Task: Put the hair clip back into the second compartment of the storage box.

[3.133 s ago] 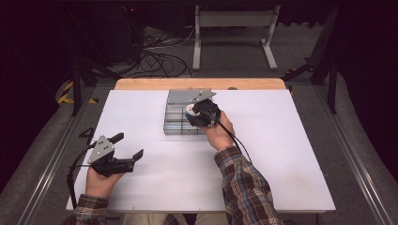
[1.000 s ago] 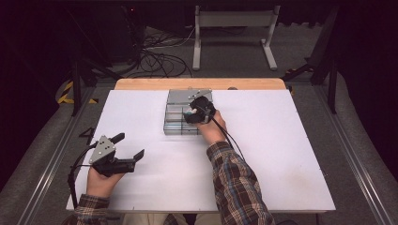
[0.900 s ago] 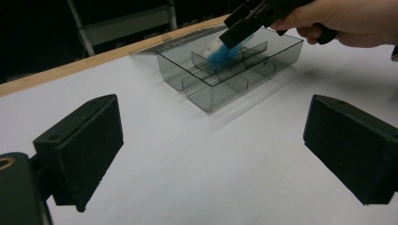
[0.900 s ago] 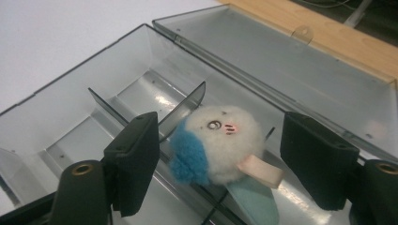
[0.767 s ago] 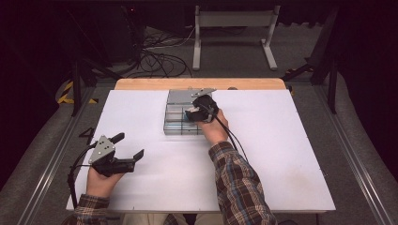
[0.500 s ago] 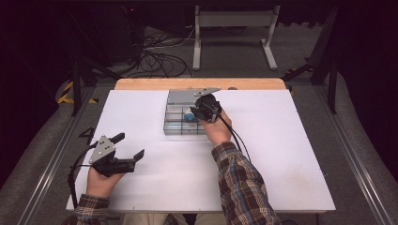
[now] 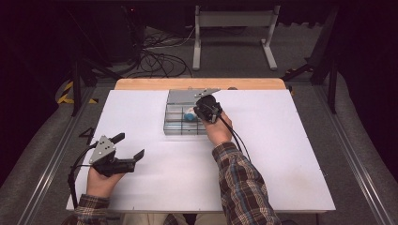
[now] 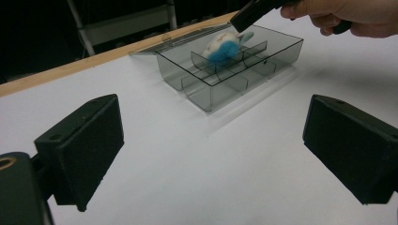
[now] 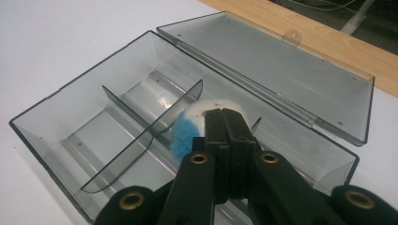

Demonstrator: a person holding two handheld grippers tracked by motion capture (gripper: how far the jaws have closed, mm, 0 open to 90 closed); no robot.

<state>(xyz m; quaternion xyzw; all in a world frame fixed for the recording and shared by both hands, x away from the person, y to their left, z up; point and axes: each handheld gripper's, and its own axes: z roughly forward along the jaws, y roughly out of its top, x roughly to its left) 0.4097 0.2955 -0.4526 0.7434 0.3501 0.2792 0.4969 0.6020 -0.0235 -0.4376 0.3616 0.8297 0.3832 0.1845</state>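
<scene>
Since a second ago my right gripper [image 9: 224, 123] has just been closing, and now its jaws are pinched on the blue-and-white ball [image 9: 190, 129] in the open box [image 9: 56, 117], in a middle compartment by the dividers. Lid [image 9: 281, 70] lies flat behind. Left gripper [image 7: 129, 146] sits spread wide, holding nothing. No writing I can read.

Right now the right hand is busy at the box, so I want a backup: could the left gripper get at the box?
Probably yes. The left gripper is open, and only bare table lies between it and the box.
</scene>
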